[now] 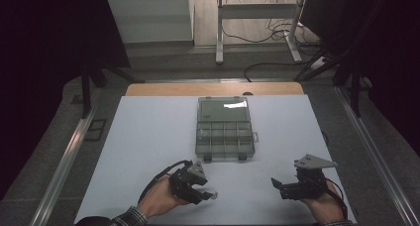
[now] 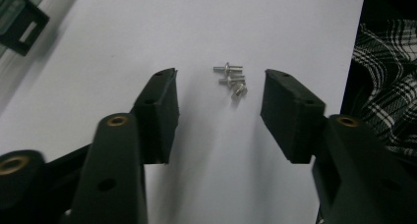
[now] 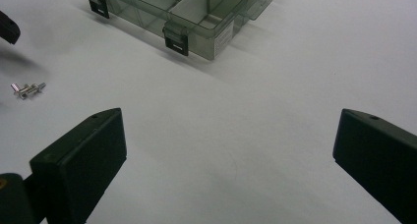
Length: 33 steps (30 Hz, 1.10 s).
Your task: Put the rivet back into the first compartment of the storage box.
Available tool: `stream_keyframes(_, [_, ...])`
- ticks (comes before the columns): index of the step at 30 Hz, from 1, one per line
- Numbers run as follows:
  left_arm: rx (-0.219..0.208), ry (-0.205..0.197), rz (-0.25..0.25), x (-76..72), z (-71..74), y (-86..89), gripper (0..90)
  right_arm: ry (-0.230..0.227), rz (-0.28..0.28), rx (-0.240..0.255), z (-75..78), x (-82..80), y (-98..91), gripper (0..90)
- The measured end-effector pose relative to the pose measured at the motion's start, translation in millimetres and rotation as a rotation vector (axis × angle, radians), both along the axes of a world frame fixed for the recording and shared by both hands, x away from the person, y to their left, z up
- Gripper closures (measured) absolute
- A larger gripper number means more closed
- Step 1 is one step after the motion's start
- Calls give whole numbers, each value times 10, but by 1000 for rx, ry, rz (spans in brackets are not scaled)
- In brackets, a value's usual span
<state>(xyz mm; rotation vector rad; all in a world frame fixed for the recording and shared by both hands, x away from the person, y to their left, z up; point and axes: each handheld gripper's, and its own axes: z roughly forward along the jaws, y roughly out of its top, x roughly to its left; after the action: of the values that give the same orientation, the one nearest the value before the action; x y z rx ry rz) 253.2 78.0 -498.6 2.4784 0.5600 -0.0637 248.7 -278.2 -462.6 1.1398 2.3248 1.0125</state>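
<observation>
Left forearm, high view: came in from the bottom edge in a checked sleeve (image 1: 130, 217), hand wrapped round the left tongs (image 1: 207, 193).
Left tongs, high view: lay low over the white tabletop (image 1: 148, 137), tips turned toward the middle, just beside a small cluster of screws (image 1: 214, 196).
Right tongs, high view: held near the bottom right (image 1: 276, 185), tips pointed toward the left tongs, well apart from the screws; grey three-cornered plate (image 1: 313, 161) on top.
Organizer box, high view: clear plastic, lid folded back (image 1: 224, 127), stood beyond both tongs near the tabletop's middle; compartments' contents too small to tell.
Left tongs, left gripper view: stood partly open (image 2: 220, 94), about half spread, nothing gripped.
Screws, left gripper view: three small silver ones (image 2: 231, 80) lay bunched on the tabletop, just past the tips and closer to the right-hand pad; touched by neither pad.
Checked sleeve, left gripper view: showed at the right edge (image 2: 388, 81).
Right tongs, right gripper view: spread wide (image 3: 231, 135), bare tabletop between the pads, nothing held.
Screws, right gripper view: lay far left (image 3: 27, 90), near a black tip of the other tongs.
Organizer box, right gripper view: near corner with two dark latches (image 3: 196, 17) at the top.
</observation>
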Motion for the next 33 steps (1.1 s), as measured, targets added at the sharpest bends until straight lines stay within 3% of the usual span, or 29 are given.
stream_keyframes(6, [-4,14,-23,6,-49,-84,599,0,1,-2,0,-2,0,0])
stream_keyframes(9, [22,17,-49,8,-74,-122,638,0,1,-3,0,-2,-2,0])
stream_keyframes(23, [66,23,-79,6,-173,-193,764,1,5,-11,-1,-5,-4,2])
stream_keyframes(33, [80,-17,-98,-15,-174,-220,851,0,3,-13,-2,-6,-8,3])
